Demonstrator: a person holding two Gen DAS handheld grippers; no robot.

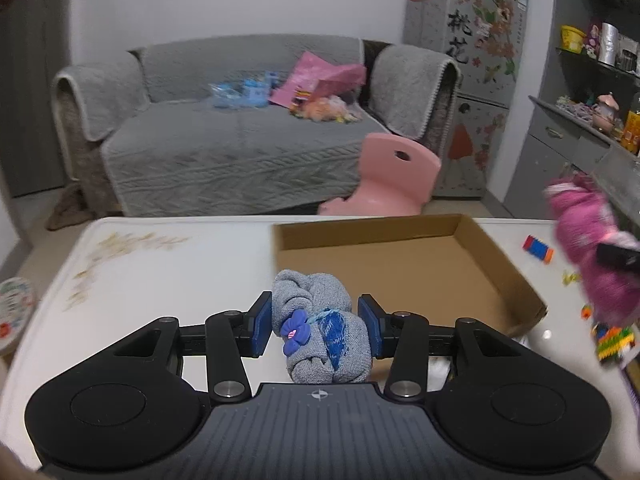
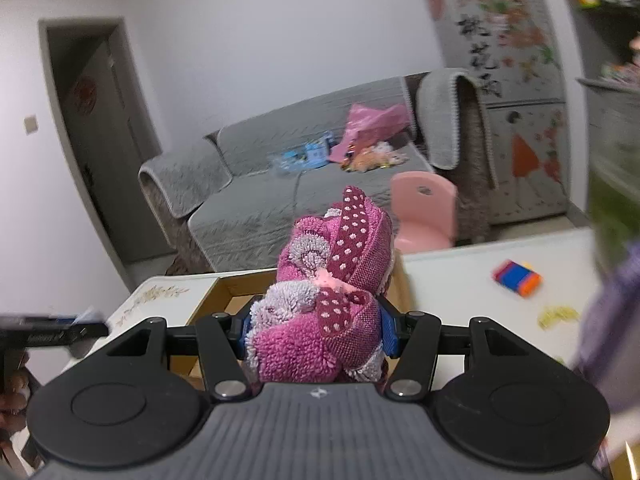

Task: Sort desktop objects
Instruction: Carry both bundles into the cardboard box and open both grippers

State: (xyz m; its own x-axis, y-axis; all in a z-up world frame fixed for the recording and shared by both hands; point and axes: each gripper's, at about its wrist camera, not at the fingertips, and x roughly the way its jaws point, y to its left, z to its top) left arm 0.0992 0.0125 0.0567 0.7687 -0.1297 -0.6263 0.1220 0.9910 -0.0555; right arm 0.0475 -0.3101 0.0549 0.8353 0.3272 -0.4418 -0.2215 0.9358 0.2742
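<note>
My left gripper [image 1: 316,328] is shut on a rolled grey sock bundle [image 1: 320,320] with a purple flower and a blue patch, held above the white table [image 1: 160,280] just in front of the empty cardboard tray [image 1: 392,260]. My right gripper [image 2: 316,332] is shut on a rolled pink fluffy sock bundle [image 2: 332,288] with white dots, held above the tray's [image 2: 228,292] right part. The pink bundle also shows at the right edge of the left wrist view [image 1: 592,248], above the table.
A small red, blue and orange block [image 2: 518,278] and yellow bits [image 2: 558,316] lie on the table right of the tray. More colourful bricks [image 1: 614,340] lie at the right edge. A pink child's chair [image 1: 392,180] and grey sofa [image 1: 224,140] stand behind the table.
</note>
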